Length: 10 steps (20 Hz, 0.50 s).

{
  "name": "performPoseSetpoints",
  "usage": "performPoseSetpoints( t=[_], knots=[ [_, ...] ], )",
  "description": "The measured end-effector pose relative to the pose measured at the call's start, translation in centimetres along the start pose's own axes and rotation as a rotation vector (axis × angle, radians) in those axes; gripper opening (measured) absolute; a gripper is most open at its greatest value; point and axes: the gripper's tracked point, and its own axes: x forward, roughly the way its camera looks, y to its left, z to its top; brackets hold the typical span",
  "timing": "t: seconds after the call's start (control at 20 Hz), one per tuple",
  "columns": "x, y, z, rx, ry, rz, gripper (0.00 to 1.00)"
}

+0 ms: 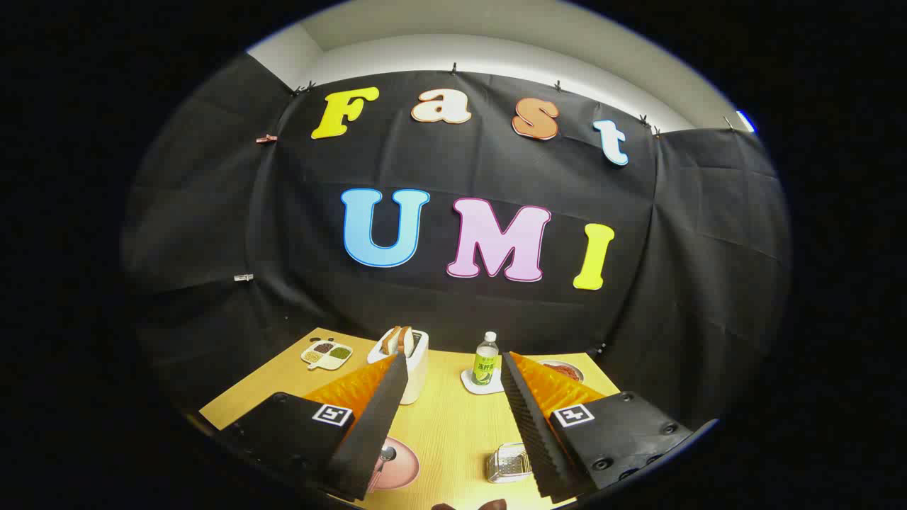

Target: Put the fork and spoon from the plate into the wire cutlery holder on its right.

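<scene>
My gripper (453, 365) is open, its two fingers spread wide above the wooden table (453, 425), with nothing between them. Low between the fingers, a pink plate (399, 467) lies by the left finger, partly hidden by it. A piece of cutlery (383, 457) rests on the plate; I cannot tell fork from spoon. To the plate's right stands the wire cutlery holder (508, 464), partly behind the right finger.
A white toaster (409, 358) with bread slices stands beyond the left finger. A green-labelled bottle (485, 361) sits on a coaster at the table's back. A divided snack dish (327, 353) lies at the far left, a plate of food (567, 370) behind the right finger.
</scene>
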Motion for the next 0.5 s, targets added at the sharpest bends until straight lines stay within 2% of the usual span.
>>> performPoseSetpoints(
  t=[0.5],
  knots=[
    [0.27, -0.11, -0.06, 0.0, 0.003, -0.002, 0.87]
  ],
)
